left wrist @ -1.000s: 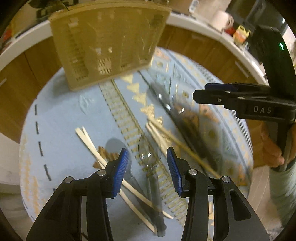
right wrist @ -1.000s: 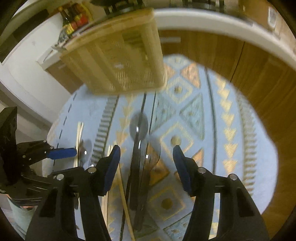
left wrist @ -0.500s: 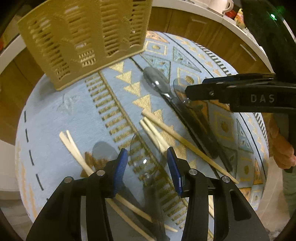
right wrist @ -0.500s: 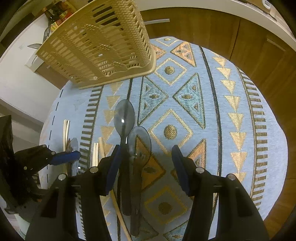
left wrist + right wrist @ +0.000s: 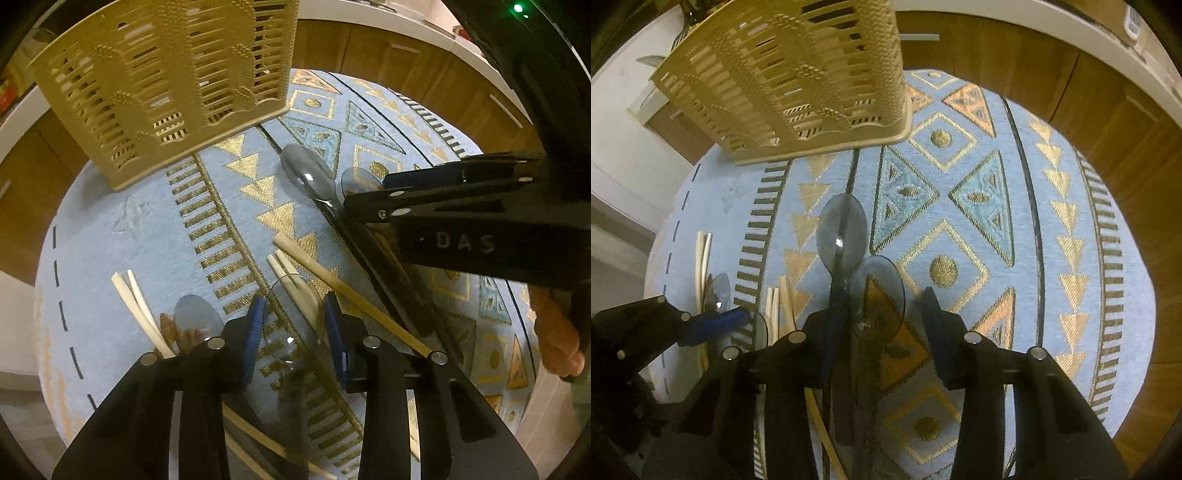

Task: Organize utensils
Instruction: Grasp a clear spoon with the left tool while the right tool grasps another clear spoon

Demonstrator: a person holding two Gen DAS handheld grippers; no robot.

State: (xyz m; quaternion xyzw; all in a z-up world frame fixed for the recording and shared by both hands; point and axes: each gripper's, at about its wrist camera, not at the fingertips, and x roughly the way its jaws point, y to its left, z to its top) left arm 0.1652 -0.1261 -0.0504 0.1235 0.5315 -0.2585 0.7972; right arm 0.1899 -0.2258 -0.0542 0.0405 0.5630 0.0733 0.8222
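Spoon (image 5: 293,325) between left gripper (image 5: 295,328) pads

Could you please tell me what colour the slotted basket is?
The basket is tan-beige, seen best in the left wrist view.

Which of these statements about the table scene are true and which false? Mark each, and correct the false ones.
1. The beige slotted basket stands at the far side of the patterned cloth. True.
2. The left gripper has a clear spoon between its jaws. True.
3. The spoons already stand in the basket. False: those in view lie on the cloth, such as the two grey spoons in front of the right gripper.
4. The chopsticks are black metal. False: they are pale and wood-coloured.
5. The cloth is plain white. False: it is light blue with gold triangles and diamonds.
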